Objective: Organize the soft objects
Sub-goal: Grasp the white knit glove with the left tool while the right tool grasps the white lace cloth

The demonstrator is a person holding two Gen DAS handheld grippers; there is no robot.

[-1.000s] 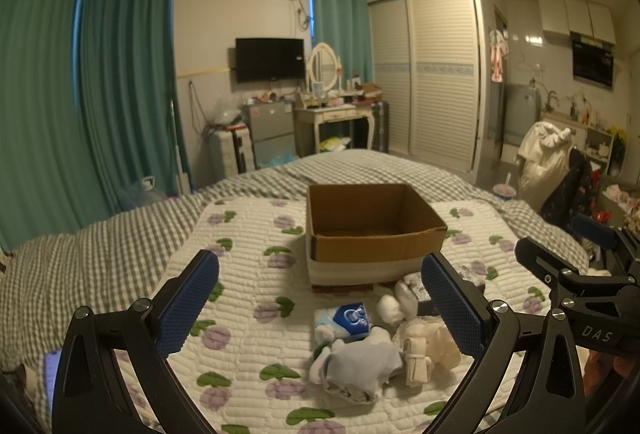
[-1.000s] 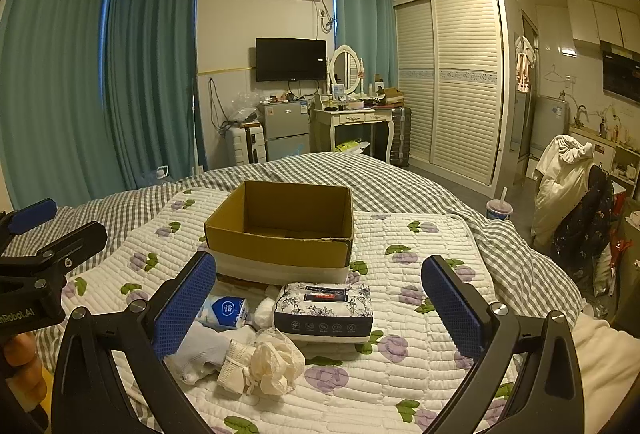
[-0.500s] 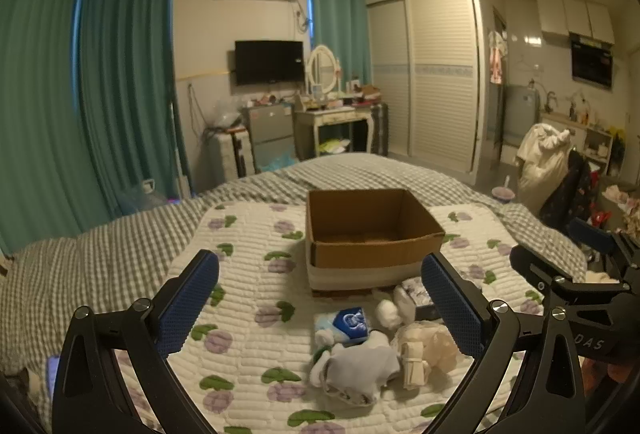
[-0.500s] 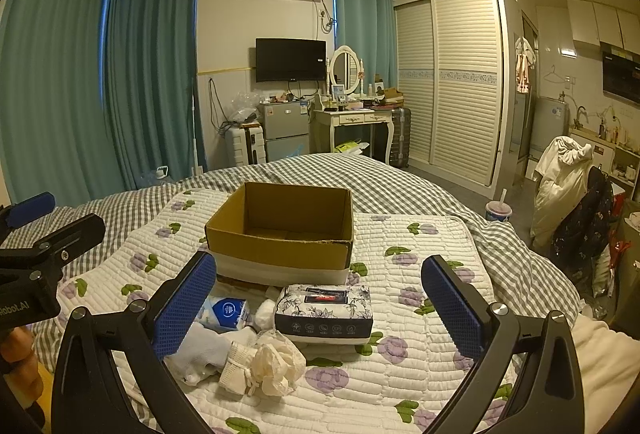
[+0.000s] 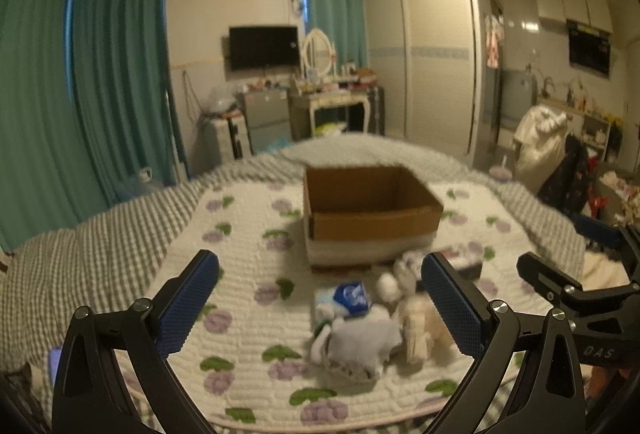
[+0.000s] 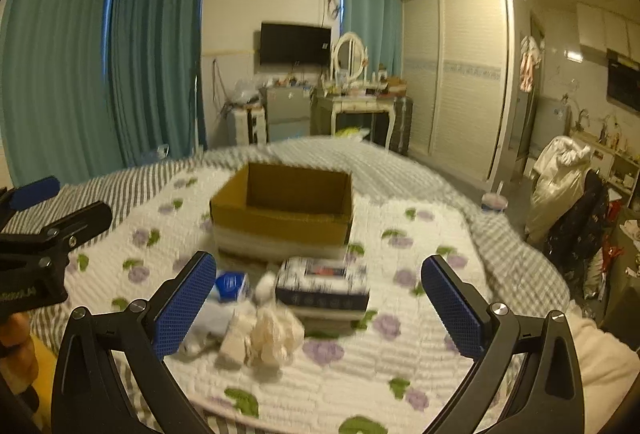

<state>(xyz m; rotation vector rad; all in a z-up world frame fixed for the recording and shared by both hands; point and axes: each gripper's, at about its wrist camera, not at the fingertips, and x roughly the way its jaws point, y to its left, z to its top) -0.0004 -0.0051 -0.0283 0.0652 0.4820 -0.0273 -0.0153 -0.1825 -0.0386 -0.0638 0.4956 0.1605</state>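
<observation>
A: What does the right view give that the left one lacks?

B: The tissue pack [image 6: 323, 284] almost whole, with its dark band facing the camera. It lies flat just in front of the cardboard box [image 6: 280, 212], long side running left to right. In the left view only a dark corner of it [image 5: 466, 266] peeks out behind the right finger of the left gripper [image 5: 320, 300].

A: And the other way round?

B: The left view shows the grey cloth [image 5: 362, 342] plainly, crumpled in a heap nearest the camera. In the right view it is mostly hidden behind the left finger of the right gripper [image 6: 320, 300].

A: The rest of the pile?

B: A blue-and-white packet [image 5: 350, 298], a small white ball [image 5: 387, 285] and a cream bundle [image 5: 418, 326], loosely wadded, all touching or just beside each other on the quilt [image 5: 248, 274] in front of the box. Both views are blurred, so finer detail is lost.

A: The box?

B: Open at the top, upright, brown inside.

A: The grippers?

B: Both spread wide, nothing between the fingers, above the quilt on the near side of the pile.
</observation>
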